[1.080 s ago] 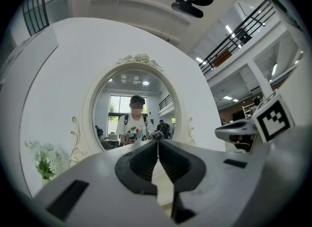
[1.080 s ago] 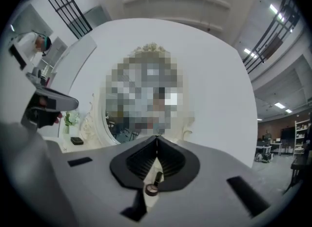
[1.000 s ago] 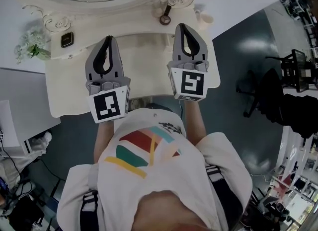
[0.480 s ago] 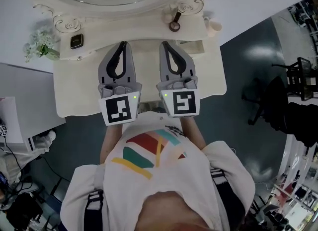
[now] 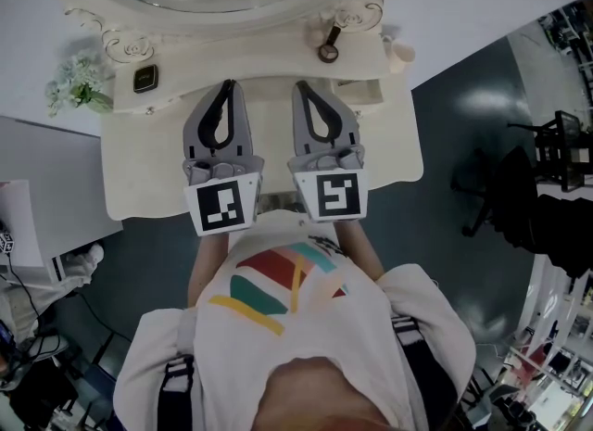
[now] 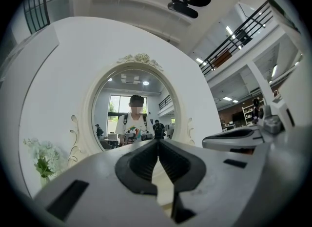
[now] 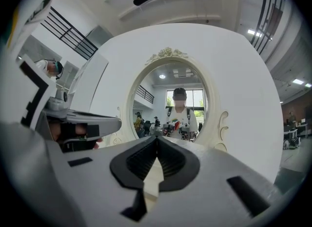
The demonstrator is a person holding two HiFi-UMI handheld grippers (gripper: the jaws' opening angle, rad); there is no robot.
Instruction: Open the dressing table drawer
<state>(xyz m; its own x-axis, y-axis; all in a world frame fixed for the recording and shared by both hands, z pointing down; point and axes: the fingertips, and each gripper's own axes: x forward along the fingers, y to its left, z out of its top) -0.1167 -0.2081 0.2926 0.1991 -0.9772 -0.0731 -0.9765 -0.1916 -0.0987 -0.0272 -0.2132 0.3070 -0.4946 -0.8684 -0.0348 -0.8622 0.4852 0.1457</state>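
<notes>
Holding both level above the tabletop [image 5: 139, 179], side by side. Your left gripper [image 5: 228, 87]: jaws pressed together, empty. Your right gripper [image 5: 302, 88]: same, pinching nothing. Reads as staging before dropping to the drawer. Drawer presumably sits under the front edge, behind your 2 grippers; no view shows it.

Left hand-held gripper [image 5: 228, 86] and right hand-held gripper [image 5: 302, 87] are closed.
</notes>
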